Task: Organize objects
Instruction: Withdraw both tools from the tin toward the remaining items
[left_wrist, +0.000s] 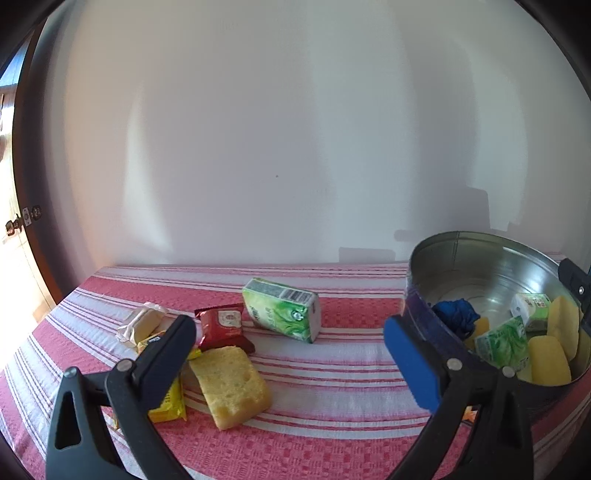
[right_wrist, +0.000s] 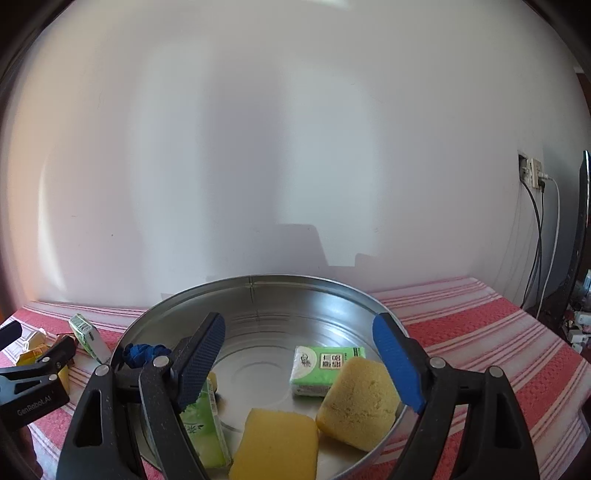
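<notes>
Tin: round shiny metal tin (right_wrist: 280, 317), smooth wall, holding porous yellow sponges (right_wrist: 360, 398).
Left tool (left_wrist: 290, 354): apart, empty, above striped woven bench cloth (left_wrist: 332, 417).
Right tool (right_wrist: 299, 363): apart, empty, over tin.

One round metal tin (right_wrist: 280, 295) near the right edge of the surface (left_wrist: 332, 406). Three green tissue packs: two in the tin (right_wrist: 327, 365) (right_wrist: 205, 424), one out mid-surface (left_wrist: 282, 314). Four yellow sponge blocks: three in the tin (right_wrist: 360, 398) (right_wrist: 275, 443) (left_wrist: 480, 328), the third mostly hidden, and one outside (left_wrist: 231, 384). One crumpled blue cloth (left_wrist: 456, 314) in the tin. Toward the left edge, one red packet (left_wrist: 223, 325), one yellow packet (left_wrist: 171, 404), one pale wrapped piece (left_wrist: 142, 323).
</notes>
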